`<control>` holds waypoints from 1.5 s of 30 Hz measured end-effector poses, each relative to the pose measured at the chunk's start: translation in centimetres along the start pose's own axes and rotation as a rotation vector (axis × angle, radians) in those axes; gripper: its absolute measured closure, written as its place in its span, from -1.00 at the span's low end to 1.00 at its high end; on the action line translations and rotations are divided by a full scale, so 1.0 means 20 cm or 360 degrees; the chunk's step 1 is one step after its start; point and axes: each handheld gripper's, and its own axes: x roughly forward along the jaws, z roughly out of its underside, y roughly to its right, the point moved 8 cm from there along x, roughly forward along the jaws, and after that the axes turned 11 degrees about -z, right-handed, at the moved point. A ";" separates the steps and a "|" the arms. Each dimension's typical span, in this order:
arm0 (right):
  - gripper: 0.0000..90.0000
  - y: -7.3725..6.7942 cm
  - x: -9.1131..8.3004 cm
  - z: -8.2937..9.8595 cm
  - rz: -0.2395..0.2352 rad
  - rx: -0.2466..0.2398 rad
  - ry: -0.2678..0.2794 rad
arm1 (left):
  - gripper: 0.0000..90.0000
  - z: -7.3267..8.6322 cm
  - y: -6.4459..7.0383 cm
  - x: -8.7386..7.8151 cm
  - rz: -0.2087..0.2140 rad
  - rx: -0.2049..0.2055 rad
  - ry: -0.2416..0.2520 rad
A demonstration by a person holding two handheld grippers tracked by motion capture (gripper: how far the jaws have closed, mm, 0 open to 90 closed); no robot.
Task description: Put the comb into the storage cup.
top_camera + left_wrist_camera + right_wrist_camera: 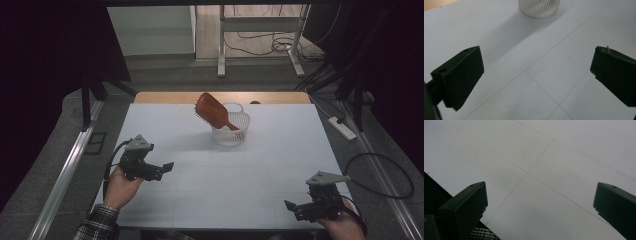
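A brown paddle hairbrush (212, 112) leans in a small white slatted basket (231, 134) at the back middle of the white table (225, 175); its head sticks up and out to the left, bristles facing down-left. My left gripper (167, 167) hovers at the table's left, open, jaws pointing right toward the basket (539, 8), nothing between them (536, 72). My right gripper (291, 207) is near the front right corner, open and empty (540, 202), pointing left over bare table.
A wooden strip (165, 97) borders the table's far edge. A white power strip (342, 127) and cables (385, 175) lie on the floor to the right. A metal rail (67, 167) runs along the left side. A plaid sleeve (97, 222) enters at the bottom left.
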 end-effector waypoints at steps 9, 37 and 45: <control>-1.00 0.00 0.00 0.00 0.0004 -0.0002 -0.0003 | -1.00 0.07 0.00 -0.04 -0.0039 0.0007 -0.0032; -1.00 0.00 0.00 0.00 0.0011 -0.0003 -0.0001 | -1.00 0.21 -0.01 -0.17 -0.0106 -0.0050 -0.0039; -1.00 0.00 0.00 0.00 0.0013 -0.0005 -0.0004 | -1.00 0.25 -0.03 -0.20 -0.0129 -0.0068 -0.0044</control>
